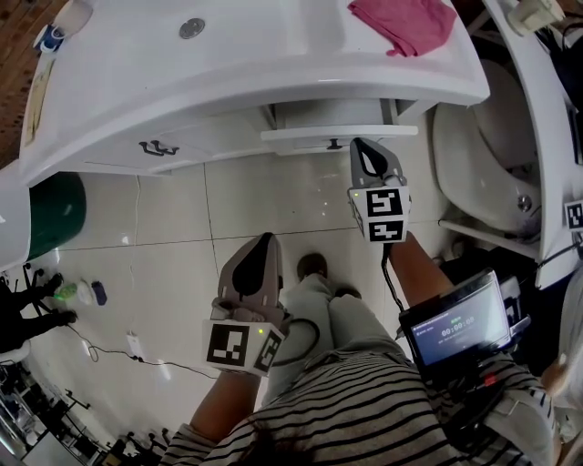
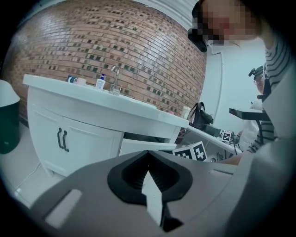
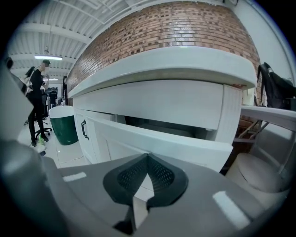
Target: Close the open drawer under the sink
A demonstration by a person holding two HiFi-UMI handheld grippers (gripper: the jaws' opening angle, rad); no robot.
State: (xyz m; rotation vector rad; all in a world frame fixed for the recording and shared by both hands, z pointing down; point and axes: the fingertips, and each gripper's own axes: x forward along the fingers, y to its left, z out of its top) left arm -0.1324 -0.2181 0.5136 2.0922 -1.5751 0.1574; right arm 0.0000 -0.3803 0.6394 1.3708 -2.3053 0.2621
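Tiled floor (image 1: 173, 218) below the open drawer (image 1: 339, 135): right gripper (image 1: 365, 147) just before its front, left gripper (image 1: 265, 242) well back, both closed on nothing; an off-centre push could jam it.

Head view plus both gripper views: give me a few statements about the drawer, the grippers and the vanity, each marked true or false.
1. The drawer stands pulled out from the vanity. True.
2. The right gripper clamps the drawer's handle. False: its jaws are together with nothing between them, and its tip is just in front of the drawer front.
3. A pink cloth lies on the countertop. True.
4. The left gripper presses on the cabinet doors. False: it hangs over the floor, well back from them, jaws together.
5. The green bin stands beside the right gripper. False: it stands at the far left of the head view.
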